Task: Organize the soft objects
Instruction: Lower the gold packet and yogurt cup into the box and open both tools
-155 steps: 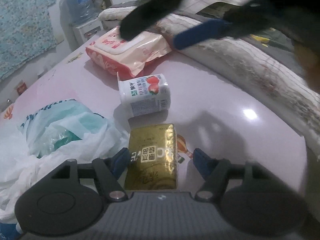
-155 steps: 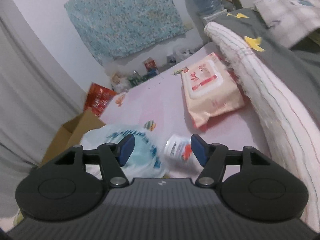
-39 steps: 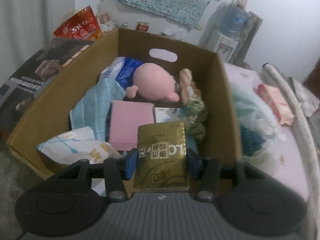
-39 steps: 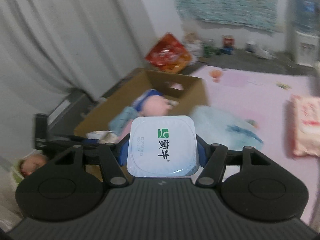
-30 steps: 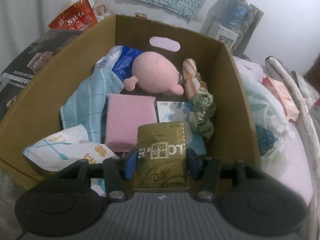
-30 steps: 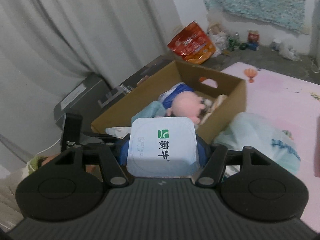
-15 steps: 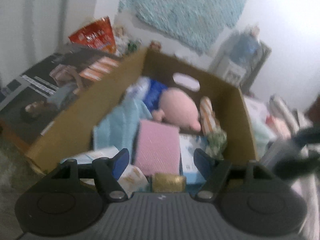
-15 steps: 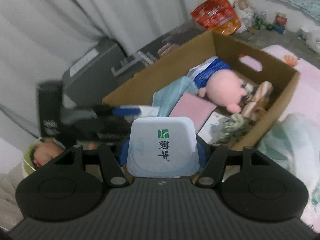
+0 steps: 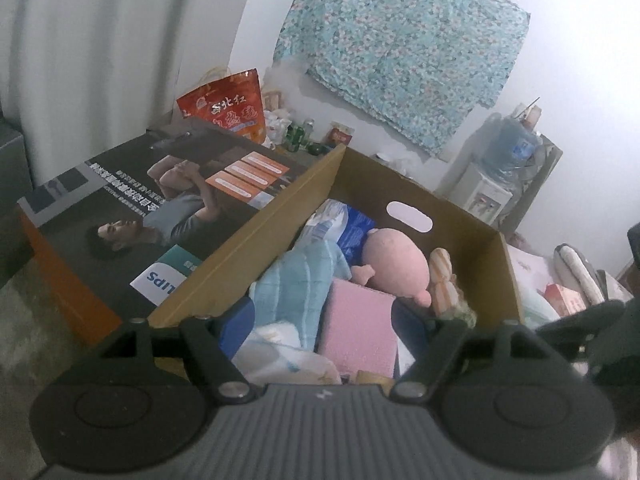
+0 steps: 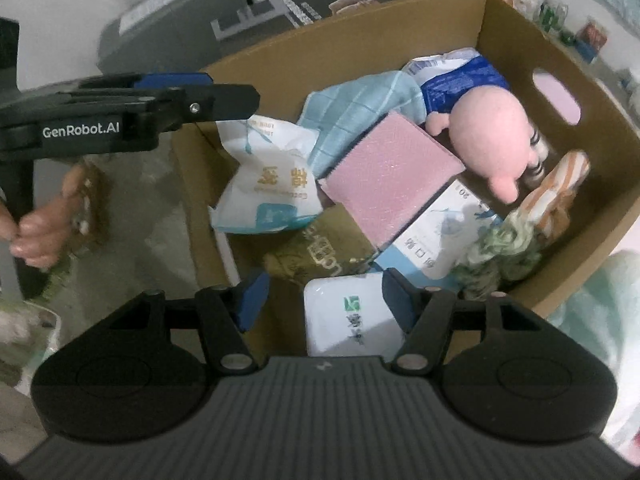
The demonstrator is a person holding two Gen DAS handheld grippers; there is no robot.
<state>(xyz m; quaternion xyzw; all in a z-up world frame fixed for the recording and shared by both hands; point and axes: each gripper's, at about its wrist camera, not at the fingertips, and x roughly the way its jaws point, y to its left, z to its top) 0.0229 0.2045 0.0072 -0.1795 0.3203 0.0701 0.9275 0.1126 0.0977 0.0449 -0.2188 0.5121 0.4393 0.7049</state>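
Right gripper, jaws spread, hangs over the near end of the cardboard box; the white pack sits loose between them, touching the right finger only, apparently just let go. Left gripper, also spread and empty, hovers at the box's near rim. The gold pouch lies inside beside the pink pad. The box stands on the floor beside a printed carton, before a curtain.

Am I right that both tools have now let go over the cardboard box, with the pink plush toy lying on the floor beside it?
Not quite: the pink plush toy lies inside the cardboard box, as the right wrist view shows. The left tool and right tool are indeed open.
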